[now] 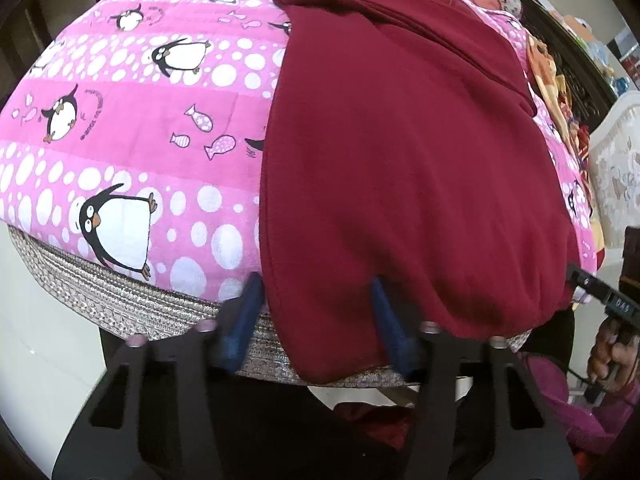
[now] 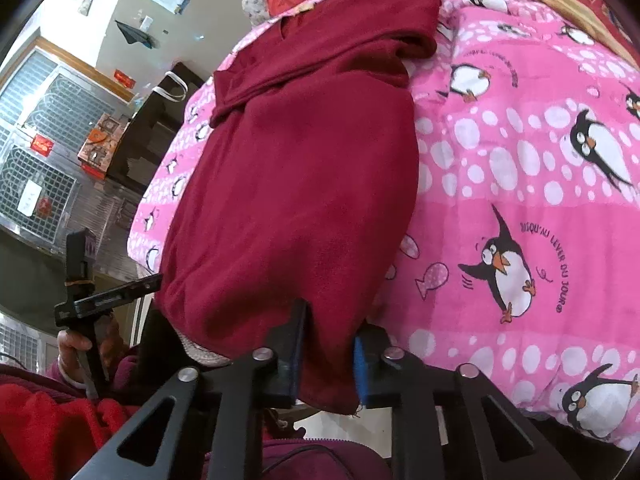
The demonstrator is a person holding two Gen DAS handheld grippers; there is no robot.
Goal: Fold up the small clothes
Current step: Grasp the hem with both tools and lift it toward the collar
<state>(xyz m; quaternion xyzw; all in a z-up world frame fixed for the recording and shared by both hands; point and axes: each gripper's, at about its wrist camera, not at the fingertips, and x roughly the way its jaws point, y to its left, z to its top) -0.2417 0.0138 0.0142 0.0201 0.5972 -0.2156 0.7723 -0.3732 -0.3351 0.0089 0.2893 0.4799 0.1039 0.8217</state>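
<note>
Maroon garment point(image 1: 400, 168), soft and limp, hangs bottom-centre; left gripper point(image 1: 316, 320) wide around its hem, right gripper point(image 2: 330, 356) pinching it.

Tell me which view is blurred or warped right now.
Left wrist view: the hand-held gripper's blue fingers are motion-smeared; the maroon garment stays fairly sharp. Right wrist view: sharper. Both views bulge the pink penguin quilt with fisheye distortion.

One maroon garment point(image 1: 400, 168) lies on one pink penguin blanket point(image 1: 132, 128), with two grippers, left gripper point(image 1: 316, 320) and right gripper point(image 2: 328, 356).
</note>
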